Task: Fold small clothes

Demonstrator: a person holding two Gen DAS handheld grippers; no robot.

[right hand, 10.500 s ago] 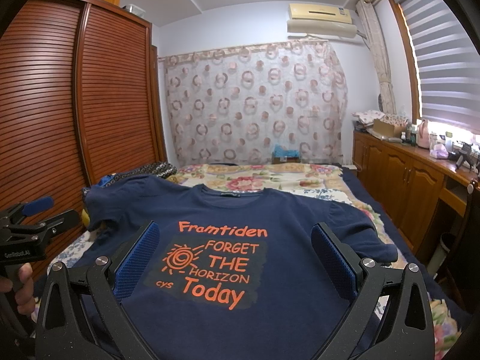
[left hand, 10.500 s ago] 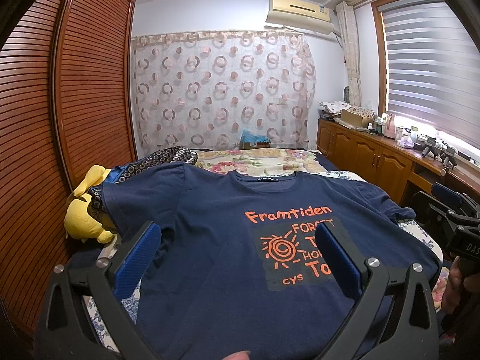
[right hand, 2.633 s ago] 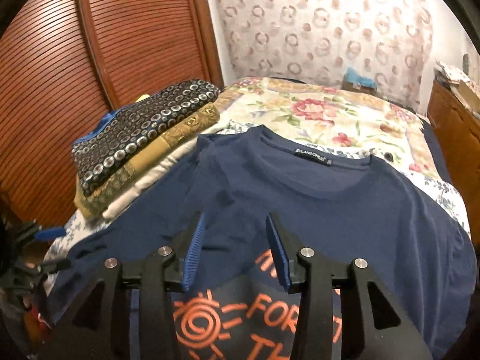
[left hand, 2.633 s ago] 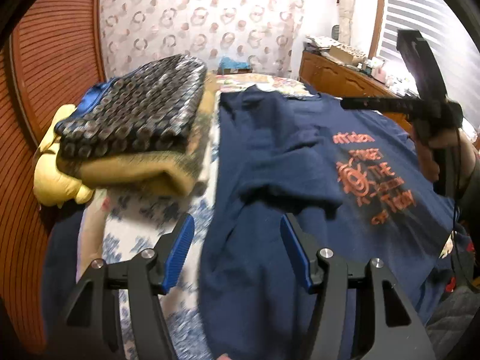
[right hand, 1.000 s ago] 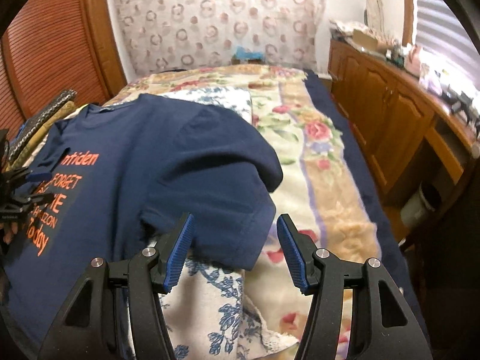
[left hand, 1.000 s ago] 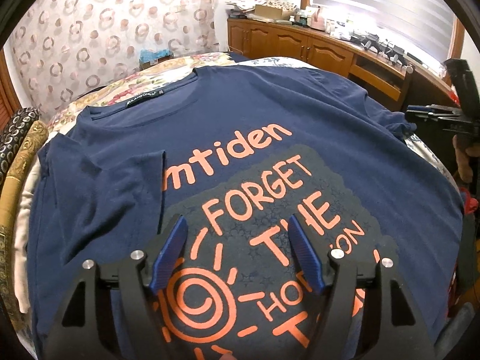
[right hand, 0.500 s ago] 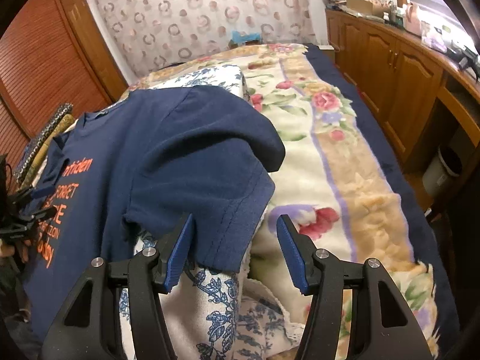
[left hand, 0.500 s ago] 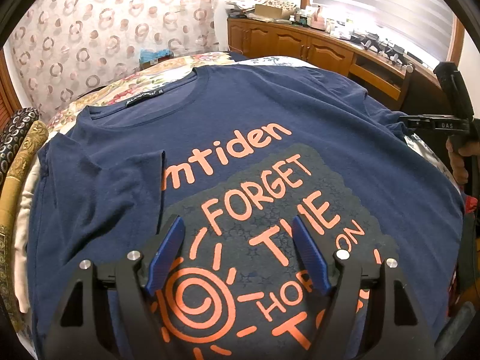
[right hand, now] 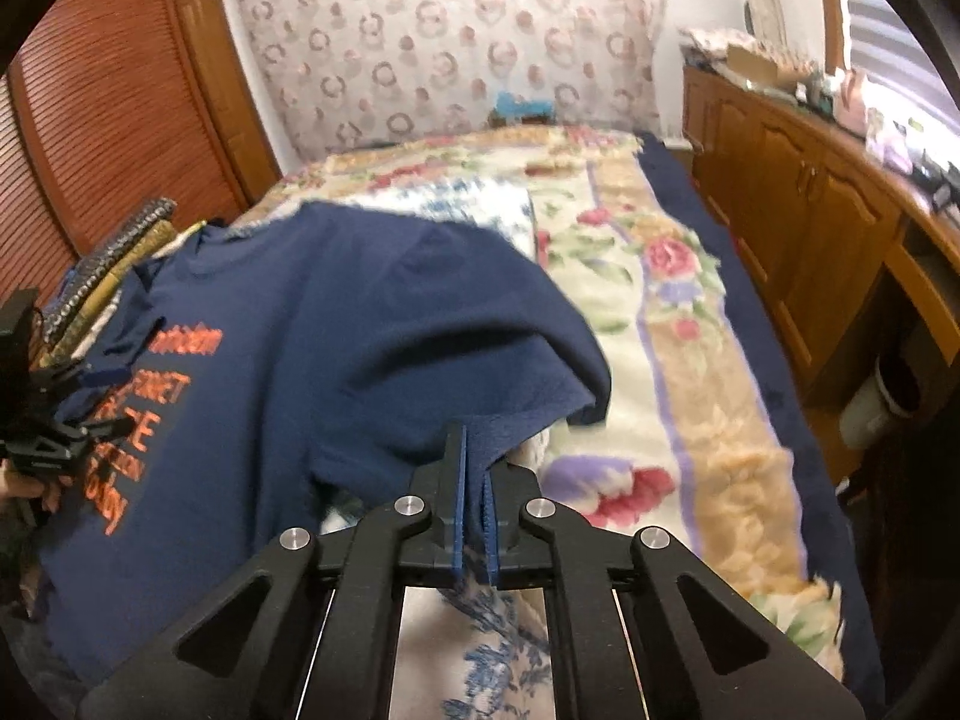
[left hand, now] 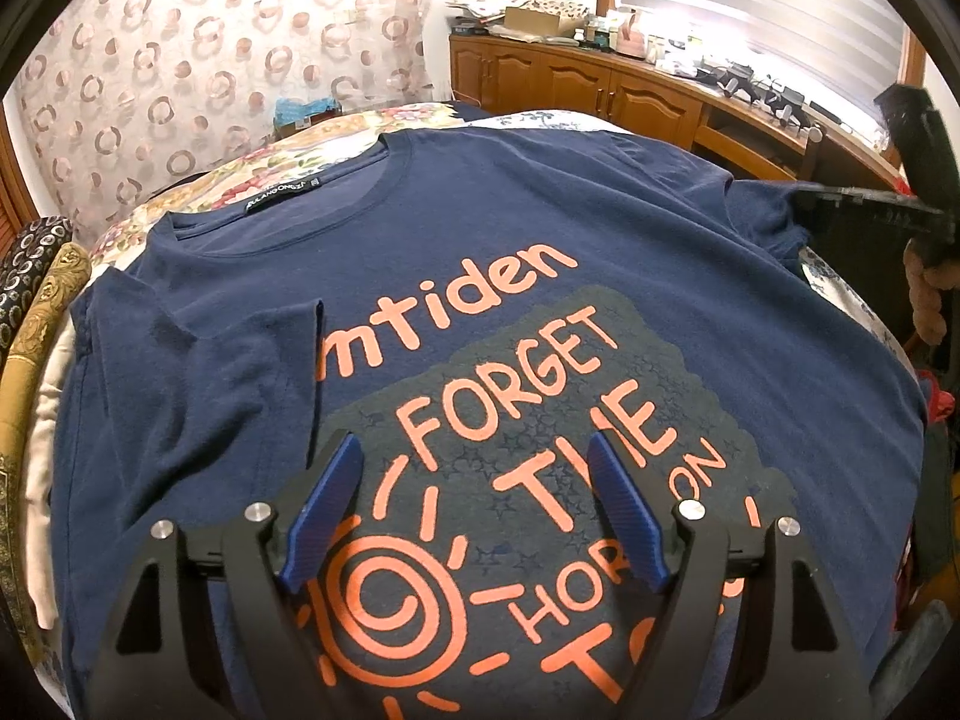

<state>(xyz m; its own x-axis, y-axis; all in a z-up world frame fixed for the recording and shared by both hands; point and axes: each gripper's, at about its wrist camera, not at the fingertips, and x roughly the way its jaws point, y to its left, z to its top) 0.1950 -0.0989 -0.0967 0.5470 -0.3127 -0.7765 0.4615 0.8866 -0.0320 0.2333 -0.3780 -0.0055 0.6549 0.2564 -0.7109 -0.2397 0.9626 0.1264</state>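
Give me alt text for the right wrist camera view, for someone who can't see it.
The right gripper is shut on the sleeve hem of a navy T-shirt with orange lettering, spread on a floral bedspread. The left gripper shows at the far left edge, with wooden cabinets along the right.

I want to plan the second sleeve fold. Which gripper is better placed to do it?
The right gripper: it is shut on the unfolded sleeve. The left gripper is open above the print, holding nothing.
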